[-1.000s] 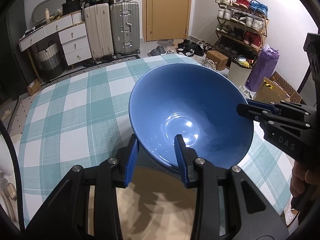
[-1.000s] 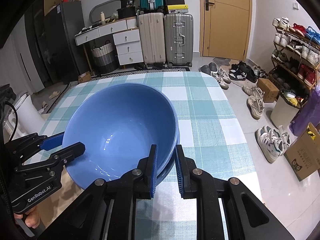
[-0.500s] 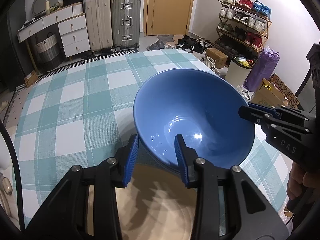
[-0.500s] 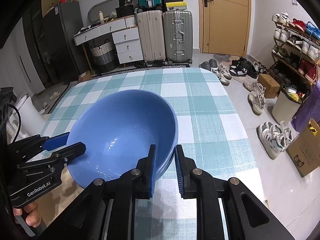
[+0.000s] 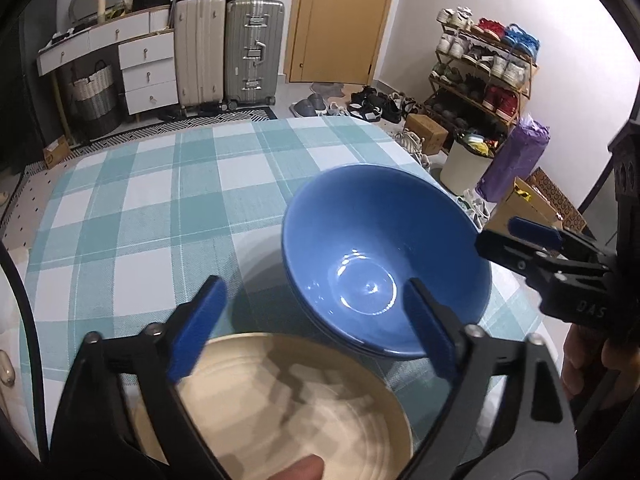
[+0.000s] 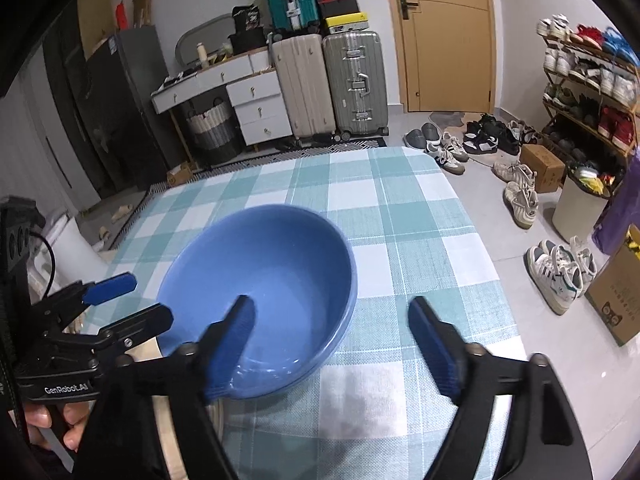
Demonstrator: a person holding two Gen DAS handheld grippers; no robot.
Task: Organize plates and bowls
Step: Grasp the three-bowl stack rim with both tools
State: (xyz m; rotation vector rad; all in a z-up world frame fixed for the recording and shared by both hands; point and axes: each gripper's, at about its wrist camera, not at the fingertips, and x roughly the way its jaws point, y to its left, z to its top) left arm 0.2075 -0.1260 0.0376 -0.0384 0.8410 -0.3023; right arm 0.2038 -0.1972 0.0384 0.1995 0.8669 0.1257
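Note:
A blue bowl (image 5: 384, 264) sits on the checked tablecloth, nested in a second blue bowl whose rim shows under it; it also shows in the right wrist view (image 6: 264, 292). My left gripper (image 5: 316, 328) is open, its jaws wide apart on either side of the bowl's near rim. My right gripper (image 6: 332, 344) is open too, one finger over the bowl's near rim and the other beside it. A cream plate (image 5: 280, 412) lies just below my left gripper, next to the bowls.
The table (image 5: 152, 208) with the teal checked cloth stretches far and left. Its right edge drops to a floor with shoes (image 6: 560, 272), a shoe rack, a bin and boxes. Suitcases (image 5: 228, 52) and drawers stand by the far wall.
Both grippers were shut on the blue bowl's rim and held it up. The bowl came down onto the table and both grippers have opened and let go.

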